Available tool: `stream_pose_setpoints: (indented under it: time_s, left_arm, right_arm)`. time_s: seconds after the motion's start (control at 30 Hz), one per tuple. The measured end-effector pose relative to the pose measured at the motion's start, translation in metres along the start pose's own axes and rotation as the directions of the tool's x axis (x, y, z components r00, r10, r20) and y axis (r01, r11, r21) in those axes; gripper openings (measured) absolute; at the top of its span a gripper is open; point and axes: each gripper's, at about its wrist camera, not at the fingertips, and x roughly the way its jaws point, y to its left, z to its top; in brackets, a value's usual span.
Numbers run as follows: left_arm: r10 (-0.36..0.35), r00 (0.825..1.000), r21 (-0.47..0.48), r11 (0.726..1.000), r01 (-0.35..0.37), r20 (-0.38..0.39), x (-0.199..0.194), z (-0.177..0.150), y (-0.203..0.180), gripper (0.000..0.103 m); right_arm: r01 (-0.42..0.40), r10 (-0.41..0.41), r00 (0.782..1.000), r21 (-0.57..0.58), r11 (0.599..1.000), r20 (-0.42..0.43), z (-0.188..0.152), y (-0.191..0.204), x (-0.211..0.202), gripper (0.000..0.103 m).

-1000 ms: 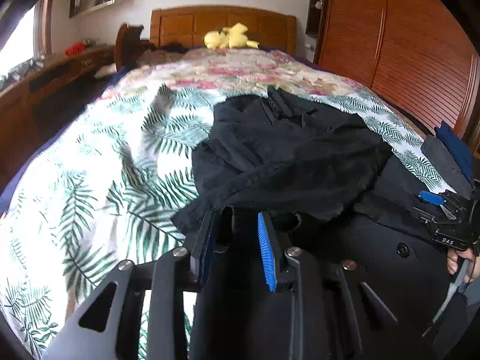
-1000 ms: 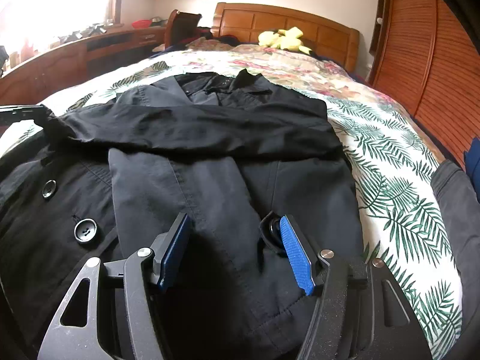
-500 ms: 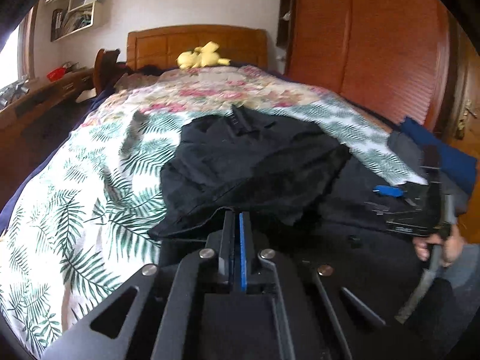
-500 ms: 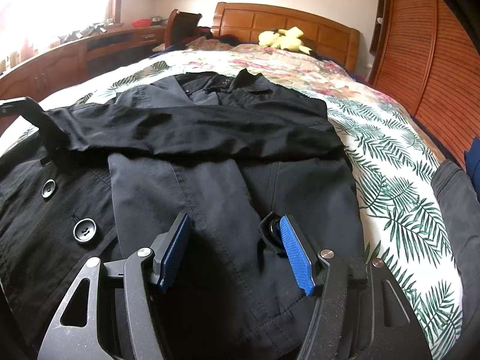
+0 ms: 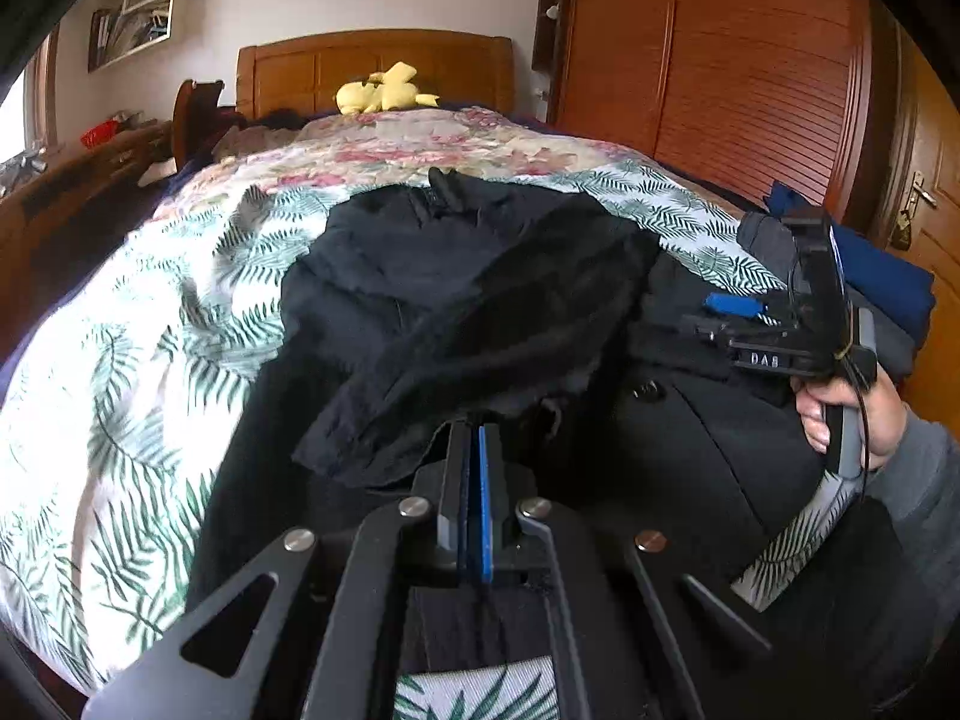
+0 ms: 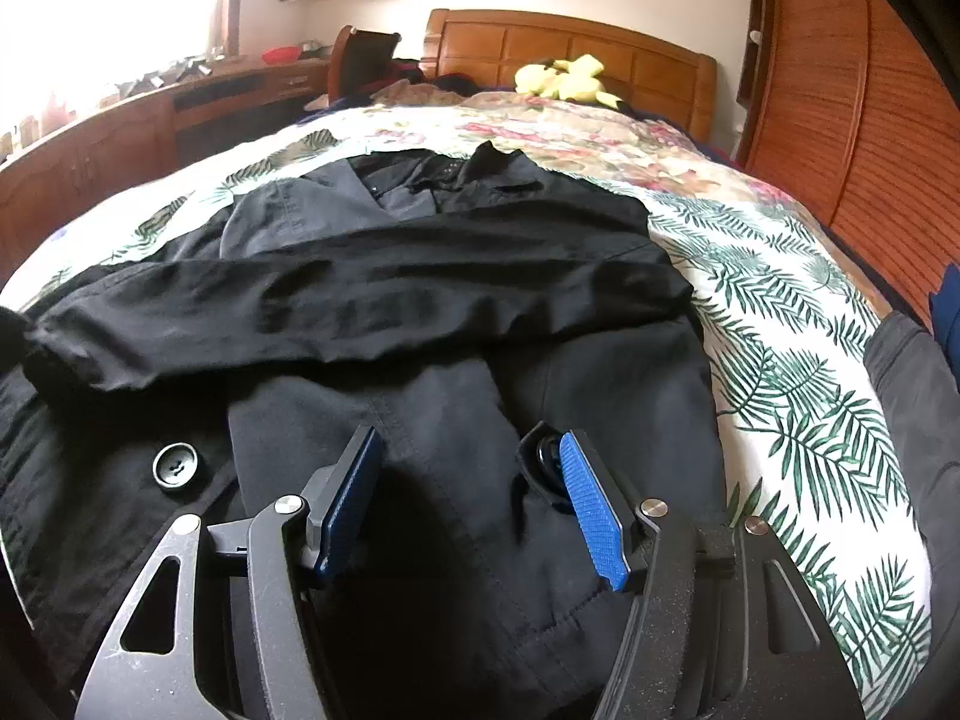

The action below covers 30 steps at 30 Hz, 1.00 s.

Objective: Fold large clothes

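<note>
Left wrist view alone shows the left gripper (image 5: pixel 473 450) with its blue pads pressed together, though whether black cloth sits between them cannot be told, and it shows the person's hand (image 5: pixel 852 414) holding the right gripper (image 5: pixel 729 315) over the coat's (image 5: pixel 480 300) right side. Right wrist view shows the right gripper (image 6: pixel 471 474) spread wide and empty above the coat (image 6: pixel 372 300), whose sleeve lies folded across its body and whose button (image 6: pixel 174 464) faces up. Leaf-print bedspread (image 6: pixel 798 372) lies bare to the coat's right and beyond its collar, toward the headboard (image 6: pixel 570 48).

Yellow plush toy (image 6: pixel 564 81) by wooden headboard (image 6: pixel 576 48); leaf-print bedspread (image 6: pixel 798 360); louvred wardrobe (image 5: pixel 750 60).
</note>
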Motion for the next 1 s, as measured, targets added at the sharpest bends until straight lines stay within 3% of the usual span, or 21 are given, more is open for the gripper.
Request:
stream_pose_setpoints:
  time_s: [0.23,0.53,0.7,1.0]
  left_arm:
    - [0.006,0.999,-0.025,1.000,-0.007,-0.040,0.011,-0.024,0.005,0.000]
    - [-0.029,0.999,-0.062,0.998,0.027,-0.036,0.003,-0.033,0.013,0.000]
    - [0.006,1.000,-0.021,1.000,-0.007,-0.018,-0.017,-0.035,0.009,0.000]
    - [0.065,0.998,-0.050,0.997,-0.065,-0.013,-0.047,-0.038,0.040,0.000]
  right_arm:
    - [0.000,0.001,1.000,-0.039,0.999,0.015,0.006,0.014,-0.010,0.063]
    - [-0.141,0.148,0.988,-0.144,0.979,0.042,0.022,0.081,-0.031,0.063]
    - [-0.194,0.200,0.980,-0.160,0.968,0.017,0.017,0.104,-0.030,0.063]
    - [-0.196,0.196,0.980,-0.154,0.969,-0.012,-0.008,0.112,-0.036,0.063]
